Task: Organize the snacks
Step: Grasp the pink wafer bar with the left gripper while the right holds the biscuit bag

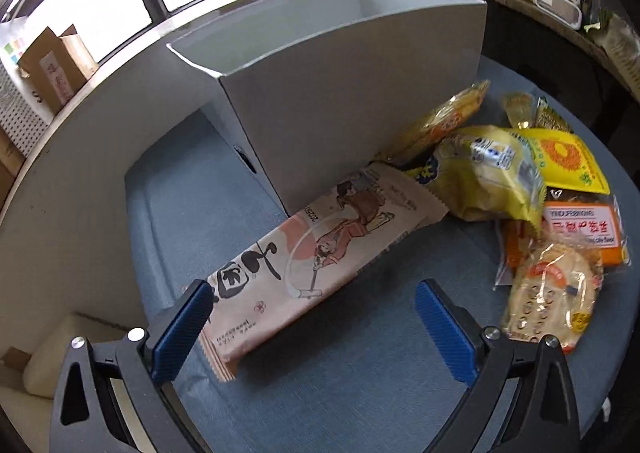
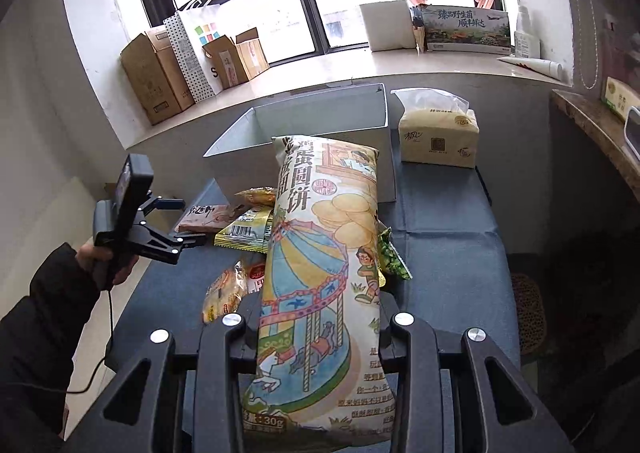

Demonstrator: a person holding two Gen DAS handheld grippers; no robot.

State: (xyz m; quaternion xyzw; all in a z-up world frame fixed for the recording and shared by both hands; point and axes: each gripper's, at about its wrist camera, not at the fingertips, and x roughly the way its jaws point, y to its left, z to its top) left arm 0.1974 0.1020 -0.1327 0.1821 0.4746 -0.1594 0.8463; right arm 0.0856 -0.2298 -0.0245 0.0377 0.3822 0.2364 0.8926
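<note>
My right claw [image 2: 316, 323] pinches a long, puffy paper-look snack bag printed with a carousel and round biscuits [image 2: 320, 253], its fingers pressed against both sides of the pack near its lower third. The bag hangs lengthwise above the blue-covered tabletop [image 2: 440, 253], its far end pointing toward the open grey rectangular box [image 2: 320, 117] that stands at the back edge.

My left claw [image 1: 316, 317] is spread wide and holds nothing; the near end of a long pink wrapped bar with brush lettering and drawn figures [image 1: 320, 249] lies between its blue pads [image 1: 182, 327], one pad just beside the wrapper. That bar rests flat along the box's front wall. To its right sits a loose heap: yellow crinkled packets [image 1: 492, 177], an orange-labelled pack [image 1: 580, 229] and a clear bag of round crackers [image 1: 552, 293]. A soft pack of tissues [image 2: 438, 137] stands beside the box.

I judge the step in hand to be carrying the carousel bag to the box. Next I would need to bring it over the rim and let go, while the left closes on the pink bar.
</note>
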